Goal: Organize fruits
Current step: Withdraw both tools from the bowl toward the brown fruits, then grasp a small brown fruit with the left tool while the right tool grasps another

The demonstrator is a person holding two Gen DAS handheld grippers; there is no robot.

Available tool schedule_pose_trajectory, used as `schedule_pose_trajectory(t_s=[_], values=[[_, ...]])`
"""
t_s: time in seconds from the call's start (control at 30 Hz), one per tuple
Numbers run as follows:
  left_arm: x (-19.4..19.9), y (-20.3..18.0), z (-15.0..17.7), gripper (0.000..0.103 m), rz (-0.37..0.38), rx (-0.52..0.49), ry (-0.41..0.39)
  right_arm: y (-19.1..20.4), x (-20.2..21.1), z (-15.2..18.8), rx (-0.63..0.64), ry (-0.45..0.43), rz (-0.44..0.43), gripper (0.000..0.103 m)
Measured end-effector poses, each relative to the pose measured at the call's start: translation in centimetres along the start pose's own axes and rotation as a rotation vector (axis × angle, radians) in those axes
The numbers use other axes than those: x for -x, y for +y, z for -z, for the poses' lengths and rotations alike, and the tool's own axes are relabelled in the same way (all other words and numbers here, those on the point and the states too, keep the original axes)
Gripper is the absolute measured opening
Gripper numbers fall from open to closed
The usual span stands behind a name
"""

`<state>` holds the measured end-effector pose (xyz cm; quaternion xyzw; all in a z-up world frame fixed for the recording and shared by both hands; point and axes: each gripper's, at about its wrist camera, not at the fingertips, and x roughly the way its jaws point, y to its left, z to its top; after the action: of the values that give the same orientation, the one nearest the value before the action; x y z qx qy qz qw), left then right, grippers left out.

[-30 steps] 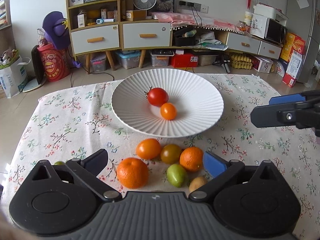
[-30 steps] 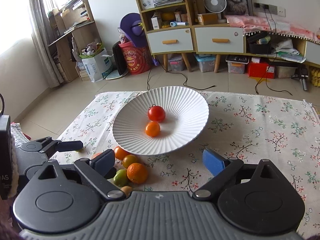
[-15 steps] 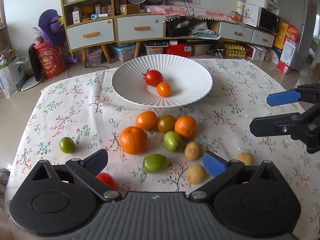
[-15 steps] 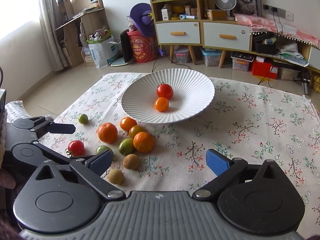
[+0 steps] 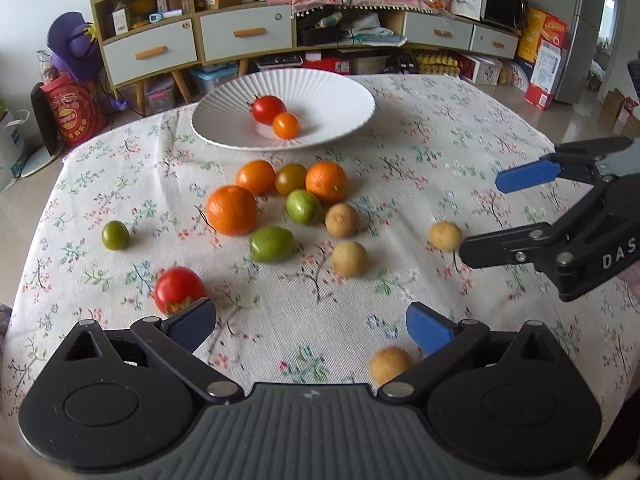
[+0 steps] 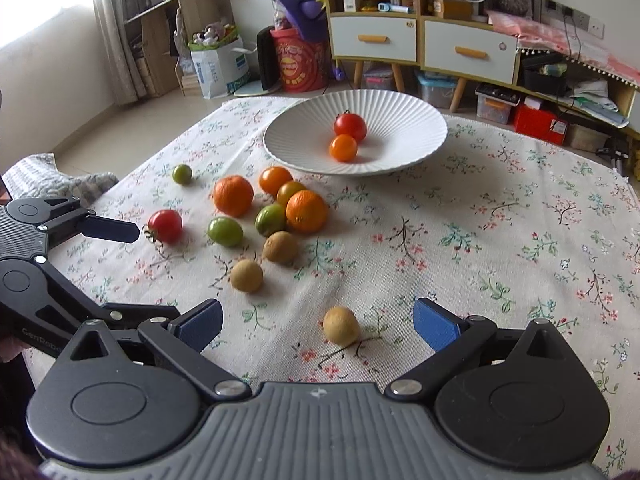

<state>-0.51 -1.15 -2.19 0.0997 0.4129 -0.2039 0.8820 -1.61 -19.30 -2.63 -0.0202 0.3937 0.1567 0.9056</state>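
Note:
A white ribbed plate (image 5: 340, 96) (image 6: 404, 120) at the far side holds a red tomato (image 5: 268, 109) and a small orange tomato (image 5: 286, 125). Loose on the floral cloth lie two oranges (image 5: 231, 210), an orange tomato (image 5: 255, 177), green fruits (image 5: 272, 244) and small brown fruits (image 5: 349, 258). My left gripper (image 5: 310, 326) is open, a red tomato (image 5: 178, 290) just beyond its left fingertip and a brown fruit (image 5: 390, 364) by its right finger. My right gripper (image 6: 318, 326) is open with a brown fruit (image 6: 341, 326) lying untouched between its fingers.
The flowered tablecloth (image 6: 500, 240) covers the whole table, its edges falling off at left and right. A lone green fruit (image 5: 115, 235) lies far left. Behind the table stand cabinets (image 5: 244, 34), a fan, boxes and floor clutter. A grey cloth (image 6: 52, 180) lies at the left edge.
Both grippers have drawn back from the plate towards the near edge and sunk a little. The loose fruits, before half hidden under the fingers, now lie in full view.

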Motion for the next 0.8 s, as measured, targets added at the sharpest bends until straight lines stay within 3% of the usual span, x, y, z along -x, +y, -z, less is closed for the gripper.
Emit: schedule_pose_trajectory(t_s=[0.6,0.8], values=[[-1.4,-2.0,1.8,0.1,0.073,-0.039,0.149,-0.1,-2.2,1.2,0.018,0.123,0.085,0.101],[-1.7,-1.9,1.9,0.089,0.101,-0.033,0.184,-0.1,-2.9,1.2,0.008,0.171,0.12,0.099]])
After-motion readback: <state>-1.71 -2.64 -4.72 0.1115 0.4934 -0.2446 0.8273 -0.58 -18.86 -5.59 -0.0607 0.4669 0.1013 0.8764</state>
